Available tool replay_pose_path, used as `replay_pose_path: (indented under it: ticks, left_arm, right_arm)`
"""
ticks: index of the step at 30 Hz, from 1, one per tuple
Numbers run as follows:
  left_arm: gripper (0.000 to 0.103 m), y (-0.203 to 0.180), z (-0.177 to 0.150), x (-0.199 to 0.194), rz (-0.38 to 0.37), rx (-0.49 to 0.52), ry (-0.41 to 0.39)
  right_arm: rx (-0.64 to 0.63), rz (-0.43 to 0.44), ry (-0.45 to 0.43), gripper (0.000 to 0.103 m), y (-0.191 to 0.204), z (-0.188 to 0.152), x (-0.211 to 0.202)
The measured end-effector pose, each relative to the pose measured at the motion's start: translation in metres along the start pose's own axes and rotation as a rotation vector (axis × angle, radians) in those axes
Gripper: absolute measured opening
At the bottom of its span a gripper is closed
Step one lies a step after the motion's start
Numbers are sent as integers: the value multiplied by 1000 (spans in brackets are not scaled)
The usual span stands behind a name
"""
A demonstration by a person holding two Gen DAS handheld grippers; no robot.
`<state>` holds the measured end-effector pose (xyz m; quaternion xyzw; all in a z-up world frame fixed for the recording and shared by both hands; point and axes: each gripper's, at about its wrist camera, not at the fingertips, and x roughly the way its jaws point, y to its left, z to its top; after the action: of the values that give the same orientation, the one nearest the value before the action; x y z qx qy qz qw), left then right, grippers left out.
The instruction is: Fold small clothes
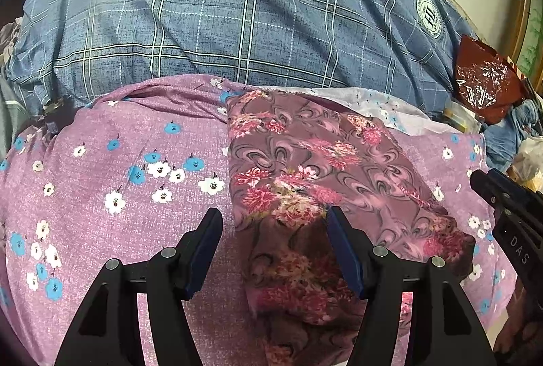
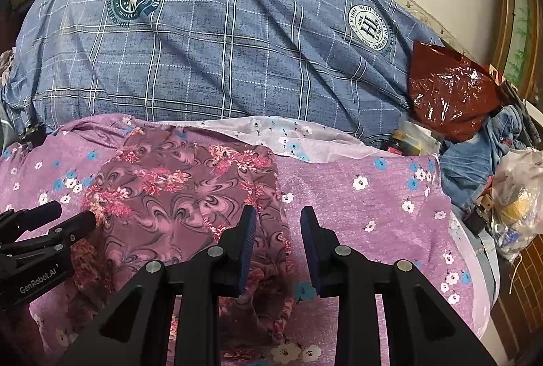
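Note:
A small mauve garment with pink and red flowers [image 1: 315, 169] lies flat on a purple flowered sheet [image 1: 112, 162]; it also shows in the right wrist view [image 2: 176, 193]. My left gripper [image 1: 273, 220] is open, its jaws straddling the garment's near left part just above it. My right gripper [image 2: 278, 220] is open over the garment's right edge, empty. The right gripper shows at the right edge of the left wrist view [image 1: 488, 182], and the left gripper at the left of the right wrist view [image 2: 73, 215].
A blue plaid quilt [image 1: 237, 19] is heaped behind the sheet. At the right are a dark red plastic bag [image 2: 451, 94], blue jeans [image 2: 475, 159] and a clear plastic bag [image 2: 519, 196] by the bed's edge. A white wall stands behind.

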<state>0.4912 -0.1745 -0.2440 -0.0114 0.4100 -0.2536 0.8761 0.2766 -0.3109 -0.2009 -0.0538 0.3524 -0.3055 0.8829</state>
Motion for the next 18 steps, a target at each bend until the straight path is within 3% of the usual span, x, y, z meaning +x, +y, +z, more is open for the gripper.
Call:
replay_pose_path:
  ticks: [12, 14, 17, 18]
  left_arm:
    - [63, 3, -1, 7, 25, -1, 19]
    - [63, 4, -3, 15, 61, 8, 55]
    - [67, 7, -10, 35, 81, -1, 140]
    - [67, 9, -9, 36, 77, -14, 138]
  right_arm:
    - [-27, 13, 31, 28, 10, -6, 9]
    - [-33, 36, 76, 28, 13, -10, 19]
    - [-43, 113, 282, 27, 20, -29, 56]
    - [-46, 112, 284, 27, 19, -33, 59]
